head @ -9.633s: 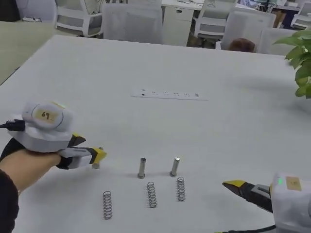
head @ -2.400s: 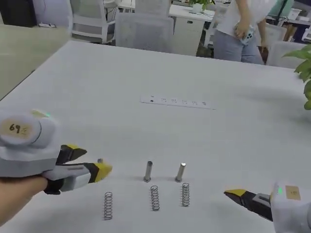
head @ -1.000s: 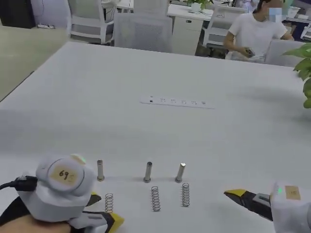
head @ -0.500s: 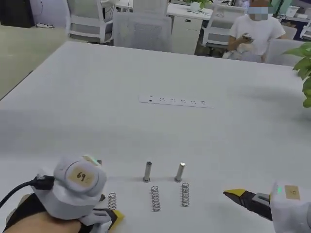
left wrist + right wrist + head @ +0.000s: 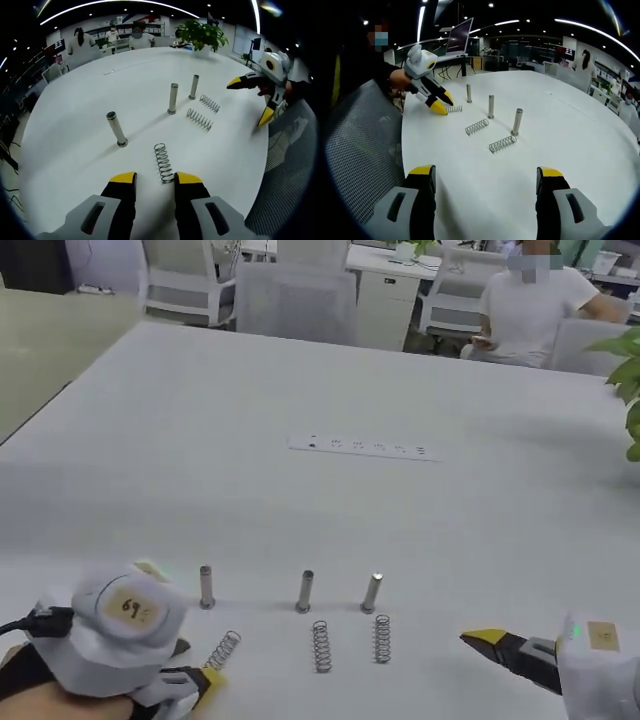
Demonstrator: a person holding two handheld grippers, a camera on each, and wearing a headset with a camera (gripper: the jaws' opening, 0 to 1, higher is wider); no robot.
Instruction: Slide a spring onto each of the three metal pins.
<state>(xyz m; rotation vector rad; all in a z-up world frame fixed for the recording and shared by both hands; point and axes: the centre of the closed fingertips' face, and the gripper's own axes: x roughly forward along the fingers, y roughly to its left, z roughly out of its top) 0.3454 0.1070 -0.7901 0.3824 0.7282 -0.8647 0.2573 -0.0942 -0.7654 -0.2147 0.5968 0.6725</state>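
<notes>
My left gripper [image 5: 155,178] is at the far left, low over the white table [image 5: 150,440], with its jaws a narrow gap apart. The left spring [image 5: 163,162] lies flat on the table, and its near end reaches in between the two yellow tips. In the left gripper view I can't quite tell whether either pad touches the coil, but the jaws are not closed on it. In the head view this spring lies slanted, while the other two lie straight. The left pin [image 5: 206,586] stands upright just beyond it and a little to the left, clear of the coil.

Moving right, the middle pin [image 5: 305,591] stands upright in line with the first. The middle spring [image 5: 321,646] lies flat on the table just in front of it, near it but not touching. Far beyond these, a white power strip [image 5: 365,448] lies across the table.

Next along is the right pin [image 5: 372,592], with the right spring [image 5: 382,638] lying just in front of it in the same way. All three springs are on the table, each off its pin.

Furthest right is my right gripper [image 5: 485,175], well apart from the right spring. Its jaws gape wide over bare table and point back along the row of pins toward the left gripper.
</notes>
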